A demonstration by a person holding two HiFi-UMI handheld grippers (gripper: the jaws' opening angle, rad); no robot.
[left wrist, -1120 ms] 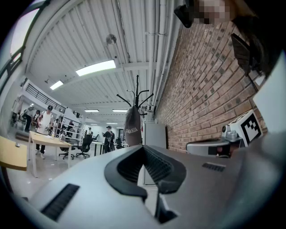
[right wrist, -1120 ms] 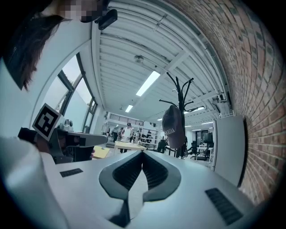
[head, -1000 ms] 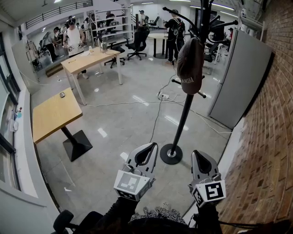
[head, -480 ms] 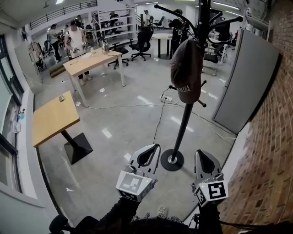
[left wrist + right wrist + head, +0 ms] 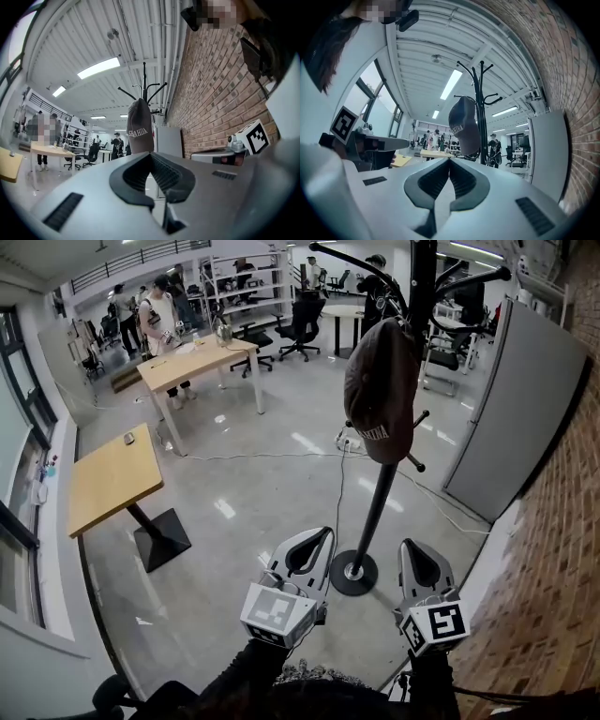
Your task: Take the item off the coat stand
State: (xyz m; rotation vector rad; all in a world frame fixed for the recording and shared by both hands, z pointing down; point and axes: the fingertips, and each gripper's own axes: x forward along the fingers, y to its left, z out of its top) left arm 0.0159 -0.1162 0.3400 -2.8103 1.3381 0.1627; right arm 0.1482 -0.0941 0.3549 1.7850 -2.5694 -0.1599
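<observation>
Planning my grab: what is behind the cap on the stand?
The stand's pole runs behind the cap, and short pegs stick out beside it. The hook that carries the cap is covered.

Head view: steeply down. Both gripper views: level, toward cap, seen in all three.

cap on coat stand, table to its left
</observation>
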